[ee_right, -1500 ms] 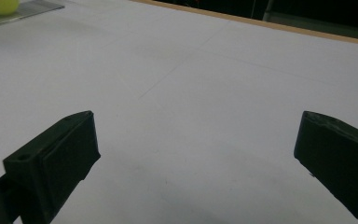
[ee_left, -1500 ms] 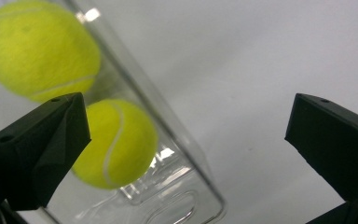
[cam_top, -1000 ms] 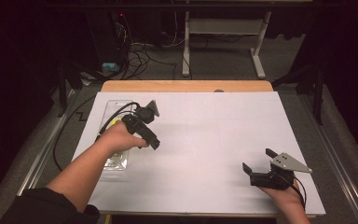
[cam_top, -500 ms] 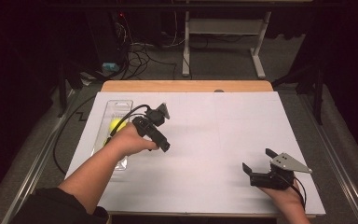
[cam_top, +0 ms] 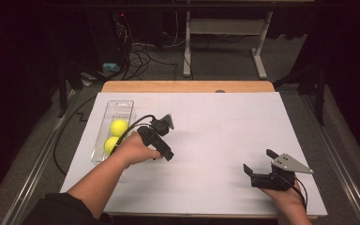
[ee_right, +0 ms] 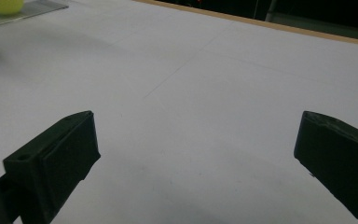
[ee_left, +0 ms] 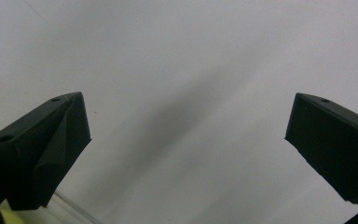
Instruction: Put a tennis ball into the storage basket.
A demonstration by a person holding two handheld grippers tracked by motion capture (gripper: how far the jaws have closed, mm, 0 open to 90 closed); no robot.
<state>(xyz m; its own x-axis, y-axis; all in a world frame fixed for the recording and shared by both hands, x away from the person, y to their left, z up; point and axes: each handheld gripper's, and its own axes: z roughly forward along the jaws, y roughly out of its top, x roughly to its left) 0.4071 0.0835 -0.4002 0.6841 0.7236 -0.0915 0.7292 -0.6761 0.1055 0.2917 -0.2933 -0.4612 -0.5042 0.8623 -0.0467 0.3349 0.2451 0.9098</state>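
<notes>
L gripper fingers wide, nothing btwn them, over bare white table, w/ 2 yellow balls in clear tray just beside its hand, opposite the fingers; R gripper fingers wide too, empty, well apart.

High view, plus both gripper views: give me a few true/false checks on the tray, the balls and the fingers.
1. The clear tray holds two yellow balls. True.
2. The left gripper grips a ball. False: its fingers stand wide apart over bare white table, with nothing between them.
3. The right gripper is open. True.
4. The tray sits at the table's right edge. False: it lies near the left edge, beside the left hand.
5. The right gripper rests on the tray. False: it is near the front right of the table, far from the tray.
</notes>
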